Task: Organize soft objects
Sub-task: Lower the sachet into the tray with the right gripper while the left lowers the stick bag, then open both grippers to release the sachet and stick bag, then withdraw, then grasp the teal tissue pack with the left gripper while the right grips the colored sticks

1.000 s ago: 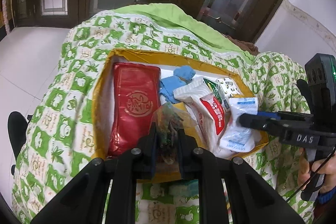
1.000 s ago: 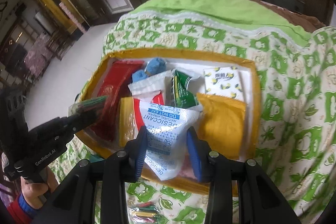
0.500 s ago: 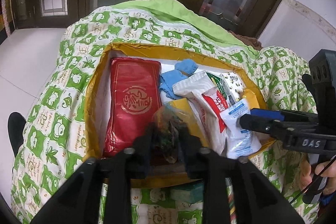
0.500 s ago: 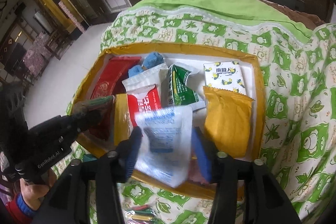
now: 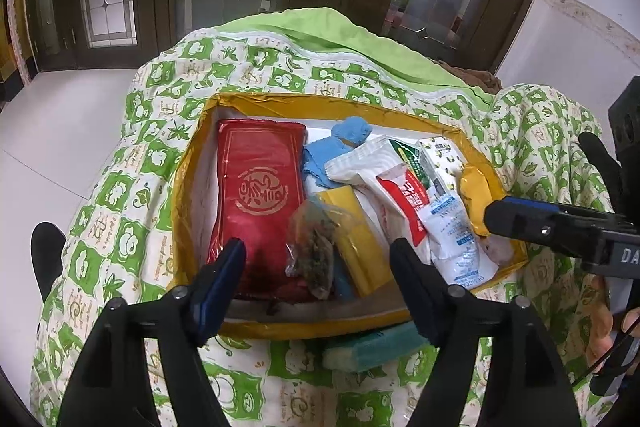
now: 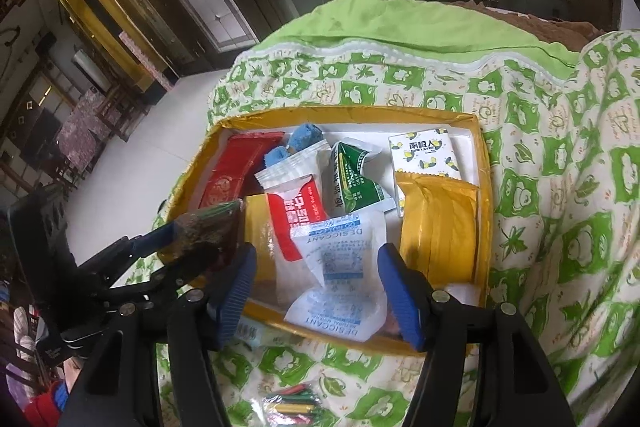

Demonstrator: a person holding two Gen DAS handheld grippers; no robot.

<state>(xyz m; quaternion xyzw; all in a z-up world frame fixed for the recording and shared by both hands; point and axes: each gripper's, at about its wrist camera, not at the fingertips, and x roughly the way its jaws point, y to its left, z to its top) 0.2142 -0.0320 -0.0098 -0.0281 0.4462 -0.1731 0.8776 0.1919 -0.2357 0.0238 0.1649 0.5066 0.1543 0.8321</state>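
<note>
**Soft packs in the yellow box, both grippers wide open**

Left gripper (image 5: 320, 267) spread wide, holding nothing. Between its fingers, a small clear bag (image 5: 314, 247) of dry green-brown bits, lying in the yellow box (image 5: 192, 163) on top of the big red pack (image 5: 256, 195) and a yellow pack (image 5: 356, 239). Right gripper (image 6: 320, 283) spread wide too, and empty. Between its fingers, the white drying pouch (image 6: 340, 267), lying flat with its near end hanging over the front wall of the box.

Likely very light, both of them. Clear bag: thin, crinkly and slippery, with crumbly stuff inside, so squeeze gently and pinch the flat top edge, not the full middle. White pouch: soft and floppy, most likely filled with little beads, so apt to sag and fold if lifted by one corner. Better to grab across its middle, or just push the hanging end in.

Outside the box, on the green and white quilt (image 6: 560, 227): a teal pack (image 5: 372, 347) just by the front wall, and a little bag of coloured sticks (image 6: 292, 401). Probably next to go in. Not much room left inside, so best to lay them flat on top
</note>
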